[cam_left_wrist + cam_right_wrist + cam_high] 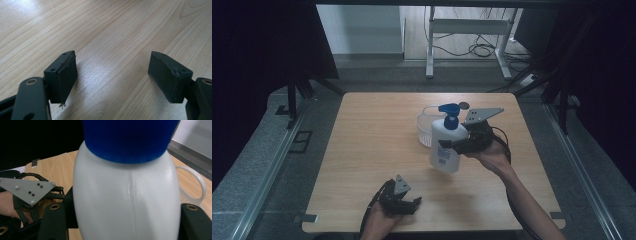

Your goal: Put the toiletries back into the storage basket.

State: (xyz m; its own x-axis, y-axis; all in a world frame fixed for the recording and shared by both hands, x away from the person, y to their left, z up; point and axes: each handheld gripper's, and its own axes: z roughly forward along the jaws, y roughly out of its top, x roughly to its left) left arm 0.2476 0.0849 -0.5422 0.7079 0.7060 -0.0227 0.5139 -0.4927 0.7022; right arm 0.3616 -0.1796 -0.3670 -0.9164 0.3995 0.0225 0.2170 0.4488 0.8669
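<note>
At six o'clock, my left gripper point(408, 205) is idling wide open over the wooden table point(362, 150). Past centre, my right gripper point(451, 144) is clamping the white pump bottle point(447, 145) aloft, the lift apparently accomplished; placement beside the clear basket point(424, 131) is awaiting.

The table point(377, 150) is pale wood with a clear grain and a smooth, faintly satin finish that catches a soft sheen in the left gripper view. The bottle point(447, 145) is white plastic, smooth and mildly glossy, with a moulded seam down its side; its pump cap point(449, 111) is blue plastic, finely ribbed at the collar. The basket point(426, 129) looks like translucent white plastic. The left gripper point(112, 75) has matt black pads, frayed at one edge. The right gripper point(451, 144) carries a matt grey plate.
</note>
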